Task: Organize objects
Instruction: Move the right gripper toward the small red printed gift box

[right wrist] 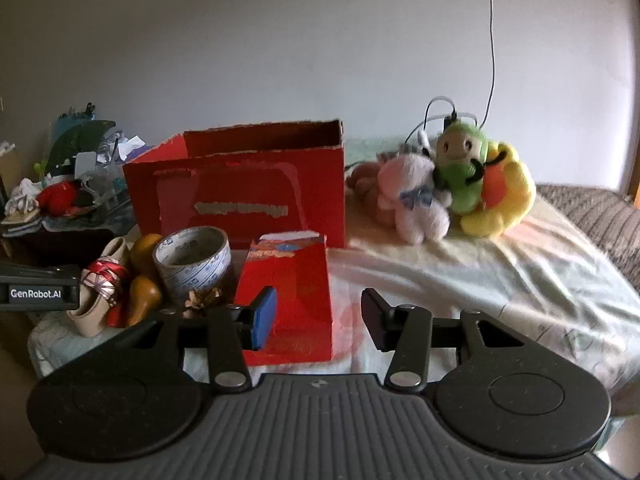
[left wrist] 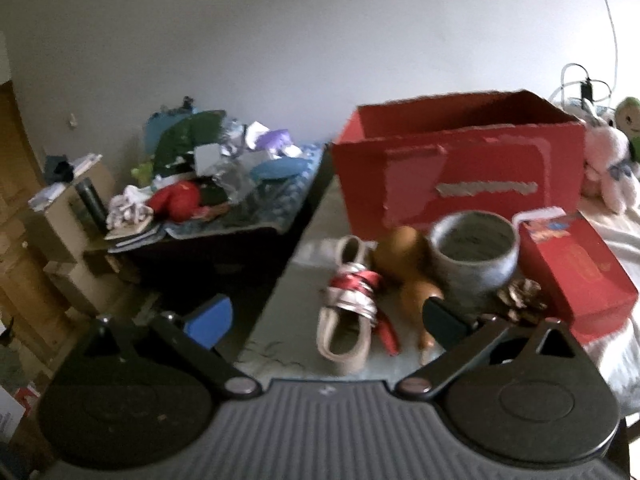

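The left gripper (left wrist: 328, 322) is held level and low over the near edge of the cloth-covered surface (right wrist: 460, 276), its jaws spread wide with nothing between them. Straight ahead of it, at twelve o'clock, lies a cream webbing strap wound with red and silver ribbon (left wrist: 352, 296). Just past its right finger, at about one o'clock, sit two brown gourds (left wrist: 404, 272), a grey roll of tape (left wrist: 474, 258) standing on its edge-ring, and a pine cone (left wrist: 520, 300) at the roll's foot. A small red box (left wrist: 572, 272) lies at two o'clock, touching or nearly touching the roll (the blur makes it hard to tell).

The right gripper (right wrist: 318, 318) is also level and spread open, holding nothing. The small red box (right wrist: 290, 300) lies directly before it at twelve o'clock, its near end between the fingers in view, closer to the blue-padded left finger. Behind, at eleven o'clock, stands a big open red box (right wrist: 240, 192). At one o'clock, well apart, a huddle of plush toys (right wrist: 452, 192) rests against the wall. The left gripper's side (right wrist: 38, 288) shows at nine o'clock beside the strap (right wrist: 100, 292).
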A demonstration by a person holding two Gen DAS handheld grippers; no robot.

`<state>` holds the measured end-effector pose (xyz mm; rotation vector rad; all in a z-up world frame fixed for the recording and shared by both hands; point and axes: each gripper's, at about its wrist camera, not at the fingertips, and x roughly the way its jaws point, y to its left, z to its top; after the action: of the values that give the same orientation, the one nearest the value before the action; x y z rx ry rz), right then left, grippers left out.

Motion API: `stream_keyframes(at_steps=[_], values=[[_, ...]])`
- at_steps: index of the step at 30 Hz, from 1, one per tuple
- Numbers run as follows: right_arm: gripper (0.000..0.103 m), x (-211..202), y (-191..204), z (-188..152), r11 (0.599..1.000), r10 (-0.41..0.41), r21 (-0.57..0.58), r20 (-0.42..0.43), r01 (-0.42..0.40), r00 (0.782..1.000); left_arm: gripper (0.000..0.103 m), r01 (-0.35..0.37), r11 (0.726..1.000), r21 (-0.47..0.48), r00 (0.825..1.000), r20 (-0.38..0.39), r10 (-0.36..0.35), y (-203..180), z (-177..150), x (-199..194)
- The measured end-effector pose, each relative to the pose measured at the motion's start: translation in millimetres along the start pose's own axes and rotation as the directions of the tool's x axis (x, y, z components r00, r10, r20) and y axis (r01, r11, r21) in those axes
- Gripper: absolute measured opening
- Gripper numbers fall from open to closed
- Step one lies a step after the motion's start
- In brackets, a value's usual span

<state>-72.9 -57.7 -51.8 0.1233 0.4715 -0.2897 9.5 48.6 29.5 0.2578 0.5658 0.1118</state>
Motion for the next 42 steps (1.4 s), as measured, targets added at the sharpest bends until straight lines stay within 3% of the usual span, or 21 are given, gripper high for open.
stream_keyframes(at_steps=[4,17,37,42], values=[[0.052,1,-2,-2,1.0,-0.011,-0.006,-0.004,0.011,1.0,0.103,0.009,1.0,-0.006,1.0,-0.011,-0.009,1,-1,5],[0.052,4,-25,-15,0.993,0.018,0.115,-0.068,-0.01,0.998,0.103,0.178,0.983,0.046,0.983,-0.047,-0.176,-36,-15,5],[0.054,15,-35,-10,0.978,0.146,0.162,-0.081,-0.131,0.986,0.103,0.202,0.977,0.061,0.977,-0.079,-0.197,-51,-17,11],[0.052,29,-41,-7,0.97,0.187,0.173,-0.088,-0.17,0.978,0.102,0.242,0.969,0.05,0.968,-0.087,-0.237,-51,-11,14]])
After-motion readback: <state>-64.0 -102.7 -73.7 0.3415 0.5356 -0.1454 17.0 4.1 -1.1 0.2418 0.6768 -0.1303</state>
